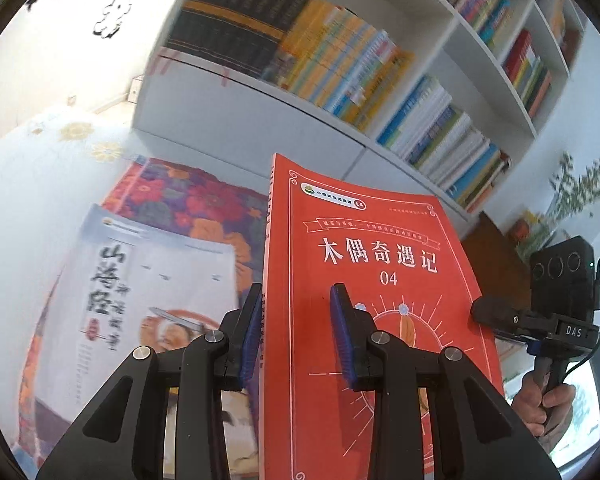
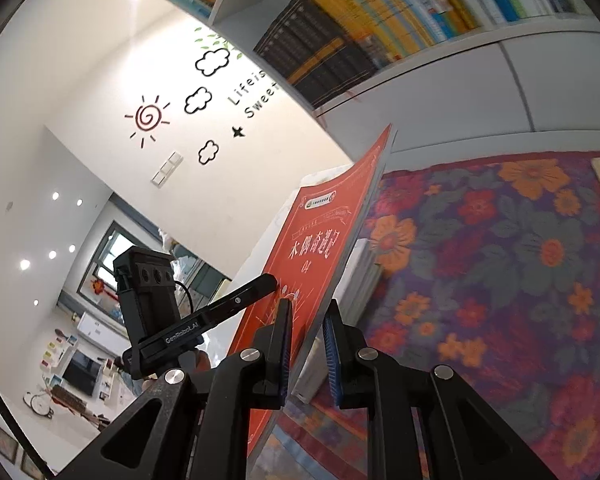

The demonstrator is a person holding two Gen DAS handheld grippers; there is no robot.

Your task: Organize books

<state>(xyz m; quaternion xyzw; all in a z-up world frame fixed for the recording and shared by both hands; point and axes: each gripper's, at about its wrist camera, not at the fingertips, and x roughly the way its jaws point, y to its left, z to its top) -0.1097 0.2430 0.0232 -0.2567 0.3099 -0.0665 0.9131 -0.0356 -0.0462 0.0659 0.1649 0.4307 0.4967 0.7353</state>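
Left wrist view: both hand-held grippers [image 1: 296,324] clamp the red book [image 1: 380,280].

Flowered cloth [image 2: 500,280] under pale book [image 1: 140,300].

Lots of red and florals going on here

Thin orange-red paperback book [image 1: 364,264] with white lettering at centre, pale grey-white illustrated book [image 1: 140,280] lower left, purple cloth with orange and red flowers [image 2: 500,264] on the right, white wooden bookshelf [image 1: 452,40] up top.
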